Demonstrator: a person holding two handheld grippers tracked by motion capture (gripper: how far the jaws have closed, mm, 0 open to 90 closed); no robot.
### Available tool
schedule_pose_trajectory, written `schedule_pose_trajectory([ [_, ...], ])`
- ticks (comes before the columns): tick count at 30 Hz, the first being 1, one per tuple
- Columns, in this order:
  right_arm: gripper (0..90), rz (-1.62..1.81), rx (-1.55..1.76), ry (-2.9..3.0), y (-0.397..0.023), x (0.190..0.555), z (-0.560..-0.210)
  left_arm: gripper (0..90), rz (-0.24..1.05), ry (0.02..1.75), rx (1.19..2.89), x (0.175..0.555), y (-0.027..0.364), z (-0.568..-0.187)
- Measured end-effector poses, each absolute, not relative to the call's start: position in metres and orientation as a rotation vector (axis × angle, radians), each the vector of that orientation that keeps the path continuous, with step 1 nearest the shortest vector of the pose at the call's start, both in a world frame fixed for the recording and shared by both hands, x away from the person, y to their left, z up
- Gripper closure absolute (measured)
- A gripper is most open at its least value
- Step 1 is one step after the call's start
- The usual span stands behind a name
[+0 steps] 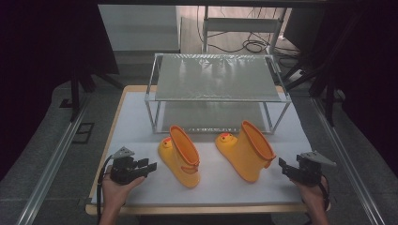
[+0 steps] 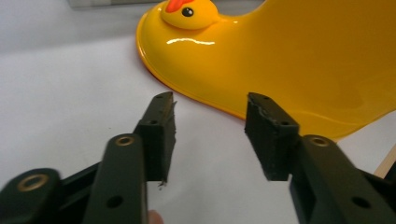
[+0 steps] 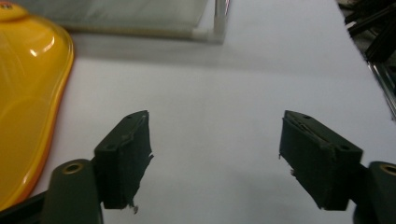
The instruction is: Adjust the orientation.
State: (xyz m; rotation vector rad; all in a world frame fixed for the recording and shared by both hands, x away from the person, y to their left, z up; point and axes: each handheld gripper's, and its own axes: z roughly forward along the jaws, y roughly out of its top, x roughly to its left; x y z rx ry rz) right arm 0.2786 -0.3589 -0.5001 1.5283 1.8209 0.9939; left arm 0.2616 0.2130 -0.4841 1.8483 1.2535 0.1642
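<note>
Resting low at the lower left of the high view, the left gripper (image 1: 151,167) is held by a hand (image 1: 117,187), its fingers (image 2: 159,135) parted with nothing between them. At the lower right of the same view the right gripper (image 1: 282,165) sits in the other hand (image 1: 313,193); its fingers (image 3: 123,156) stand wide apart, nothing gripped, over bare white counter (image 1: 220,185).

Just beyond the left gripper, at centre left of the high view, lies the left yellow boot (image 1: 180,154), a duck face on its toe; it is near the fingertips but apart from them. In the left gripper view it occupies the upper right of the frame. The right yellow boot (image 1: 246,150) stands at centre right, near the right gripper, not touching; its edge appears at the left margin of the right gripper view.

Farther back, at upper centre, stands a metal-framed shelf rack (image 1: 216,77).
</note>
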Motion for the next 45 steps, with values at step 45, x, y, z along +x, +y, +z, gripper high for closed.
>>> schedule_pose_trajectory([
  [45, 33.5, 1.029, 1.567, 1.89, -0.358, 0.285, -0.51, 90.0, 0.365, 1.072, 1.846, 0.21, 0.052, -0.498],
])
